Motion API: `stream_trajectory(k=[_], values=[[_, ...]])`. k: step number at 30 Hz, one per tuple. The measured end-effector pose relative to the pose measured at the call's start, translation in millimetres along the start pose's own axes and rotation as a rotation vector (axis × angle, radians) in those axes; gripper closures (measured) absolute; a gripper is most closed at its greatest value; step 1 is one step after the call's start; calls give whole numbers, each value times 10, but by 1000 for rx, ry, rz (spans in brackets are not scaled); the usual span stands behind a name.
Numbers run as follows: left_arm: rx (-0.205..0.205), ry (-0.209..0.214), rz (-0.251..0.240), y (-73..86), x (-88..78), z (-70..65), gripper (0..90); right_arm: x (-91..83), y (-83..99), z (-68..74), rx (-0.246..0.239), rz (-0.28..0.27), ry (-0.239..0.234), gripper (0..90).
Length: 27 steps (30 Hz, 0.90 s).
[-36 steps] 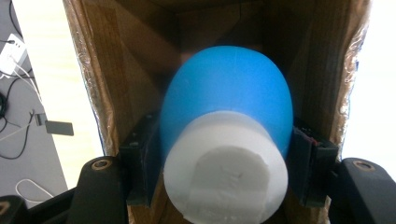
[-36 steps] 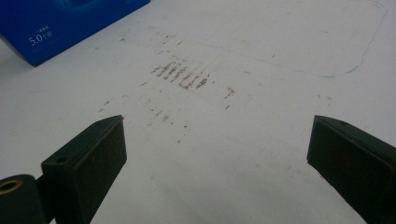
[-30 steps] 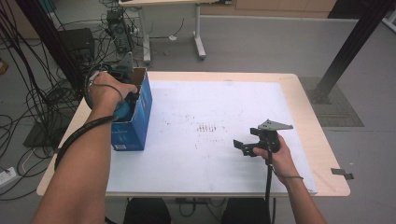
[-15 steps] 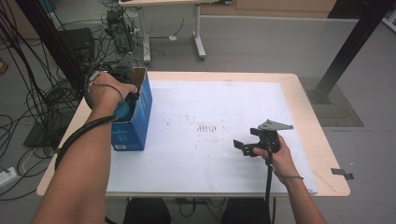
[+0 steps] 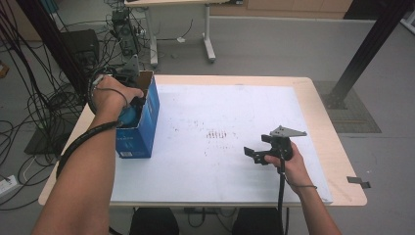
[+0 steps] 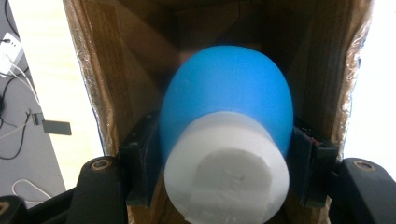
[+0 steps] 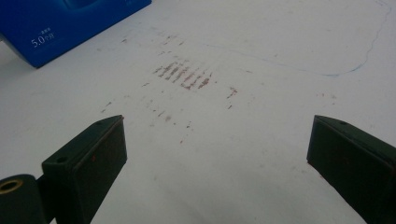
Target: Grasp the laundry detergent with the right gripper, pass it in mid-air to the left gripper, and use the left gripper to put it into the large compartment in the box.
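Observation:
A blue box (image 5: 141, 128) with a brown cardboard inside (image 6: 116, 70) stands open at the table's left side. My left gripper (image 5: 133, 105) reaches down into it from above. In the left gripper view my left gripper (image 6: 223, 158) is shut on a bulb-shaped object (image 6: 229, 93) with a blue dome and a white round base, its pads pressing the blue sides. The blue top of that object (image 5: 128, 116) peeks out under the hand. My right gripper (image 5: 255, 154) rests low over the white sheet at the right, held in the hand. Its jaws (image 7: 217, 154) stand wide open with nothing between them.
A white sheet (image 5: 220, 103) covers the wooden table, with reddish-brown smudges (image 5: 218, 134) near its middle, also ahead of the right jaws as smudges (image 7: 184, 74). The blue box's corner (image 7: 70, 23) lies far ahead. Cables and equipment crowd the floor at the left.

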<state>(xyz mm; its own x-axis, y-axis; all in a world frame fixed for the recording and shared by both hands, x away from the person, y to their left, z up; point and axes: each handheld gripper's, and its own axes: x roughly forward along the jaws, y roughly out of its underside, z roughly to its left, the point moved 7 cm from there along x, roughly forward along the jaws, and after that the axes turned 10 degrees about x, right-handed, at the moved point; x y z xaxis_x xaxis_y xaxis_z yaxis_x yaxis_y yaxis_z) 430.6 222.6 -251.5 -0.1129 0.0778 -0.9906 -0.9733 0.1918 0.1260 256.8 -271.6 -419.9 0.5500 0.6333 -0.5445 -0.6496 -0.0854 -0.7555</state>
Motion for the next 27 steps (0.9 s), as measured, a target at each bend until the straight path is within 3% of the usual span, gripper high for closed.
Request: stream_trajectory(k=[13,27], values=[[-2,6,0,-13,10,-5,369,21,9,4,6,2,-3,45],[-9,48,8,-6,21,73,366,34,5,2,3,3,-5,46]])
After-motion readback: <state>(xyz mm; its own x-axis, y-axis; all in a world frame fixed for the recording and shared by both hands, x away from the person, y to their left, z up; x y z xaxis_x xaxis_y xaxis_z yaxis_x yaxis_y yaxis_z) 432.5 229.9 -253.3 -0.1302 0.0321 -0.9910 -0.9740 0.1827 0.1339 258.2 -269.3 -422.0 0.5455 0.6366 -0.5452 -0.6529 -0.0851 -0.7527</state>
